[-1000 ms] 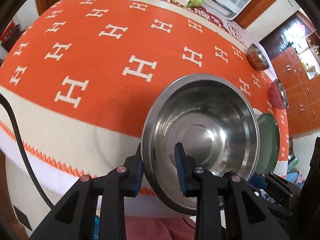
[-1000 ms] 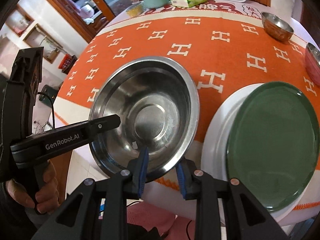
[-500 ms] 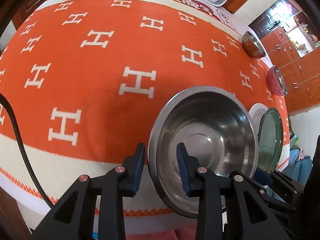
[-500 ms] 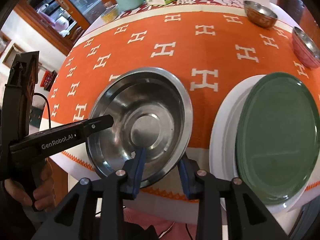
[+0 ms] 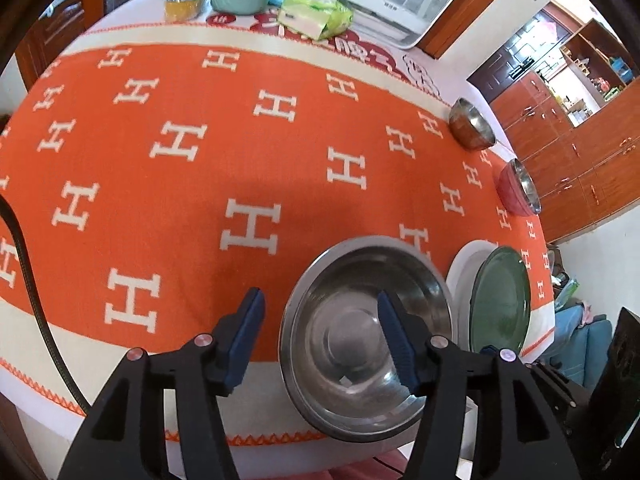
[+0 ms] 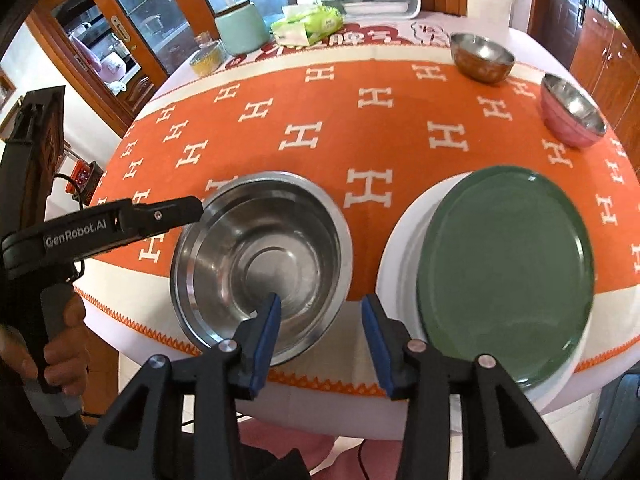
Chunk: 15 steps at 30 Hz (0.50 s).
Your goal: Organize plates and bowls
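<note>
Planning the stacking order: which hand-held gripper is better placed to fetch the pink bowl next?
Right, probably. The pink steel-lined bowl sits at the table's right edge, on the right hand-held gripper's side; its jaws are opening, empty. The left hand-held gripper is farther away.

Both views bright, even daylight; source probably window behind far end of tabletop (image 6: 400,152), washed out in right wrist view. Soft diffuse shadow patch on orange cloth (image 5: 280,184) in left wrist view. Glare streaks inside steel bowl (image 6: 260,256); faint sheen on green plate (image 6: 508,276). Strong fisheye bending, tabletop bulges, black vignette in corners. Centre sharp; far cabinets slightly soft and overexposed. No motion blur.
</note>
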Each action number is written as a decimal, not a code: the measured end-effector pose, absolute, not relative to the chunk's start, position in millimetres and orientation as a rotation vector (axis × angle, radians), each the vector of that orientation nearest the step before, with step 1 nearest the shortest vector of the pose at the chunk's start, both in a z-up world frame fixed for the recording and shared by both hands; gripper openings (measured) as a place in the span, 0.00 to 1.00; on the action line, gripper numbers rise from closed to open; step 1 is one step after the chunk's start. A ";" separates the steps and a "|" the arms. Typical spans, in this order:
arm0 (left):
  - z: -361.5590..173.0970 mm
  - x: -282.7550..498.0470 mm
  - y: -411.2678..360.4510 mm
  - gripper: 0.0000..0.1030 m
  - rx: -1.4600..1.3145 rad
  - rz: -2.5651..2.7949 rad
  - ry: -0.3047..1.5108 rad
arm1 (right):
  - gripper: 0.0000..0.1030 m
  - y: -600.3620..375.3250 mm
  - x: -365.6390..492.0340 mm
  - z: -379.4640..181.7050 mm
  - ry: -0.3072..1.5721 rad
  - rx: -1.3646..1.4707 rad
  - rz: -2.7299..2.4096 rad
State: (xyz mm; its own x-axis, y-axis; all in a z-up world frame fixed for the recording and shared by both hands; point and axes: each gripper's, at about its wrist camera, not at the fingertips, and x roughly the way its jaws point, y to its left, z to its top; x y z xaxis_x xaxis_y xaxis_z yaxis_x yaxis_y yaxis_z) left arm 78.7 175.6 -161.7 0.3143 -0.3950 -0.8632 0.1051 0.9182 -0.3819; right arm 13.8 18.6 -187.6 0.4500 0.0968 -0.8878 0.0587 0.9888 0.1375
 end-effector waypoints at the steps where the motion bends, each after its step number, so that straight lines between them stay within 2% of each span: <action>1: -157.6 78.6 174.7 0.61 -0.267 -0.330 1.201 | 0.48 17.1 12.5 -182.7 1.090 0.151 0.025; 7: -129.5 76.8 165.9 0.63 -0.220 -0.345 1.150 | 0.59 -1.7 8.2 -158.9 1.034 0.177 0.000; 15: -79.8 74.4 133.6 0.71 -0.116 -0.347 1.042 | 0.65 -60.1 8.2 -122.1 0.930 0.285 -0.107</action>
State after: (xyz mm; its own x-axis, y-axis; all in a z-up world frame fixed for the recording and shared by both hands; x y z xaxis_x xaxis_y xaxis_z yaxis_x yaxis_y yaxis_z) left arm 74.4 133.6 -79.8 0.4558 -0.3350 -0.8246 0.2259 0.9397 -0.2569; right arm 8.2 -60.1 -122.1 0.5958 0.0312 -0.8025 0.2134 0.9572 0.1956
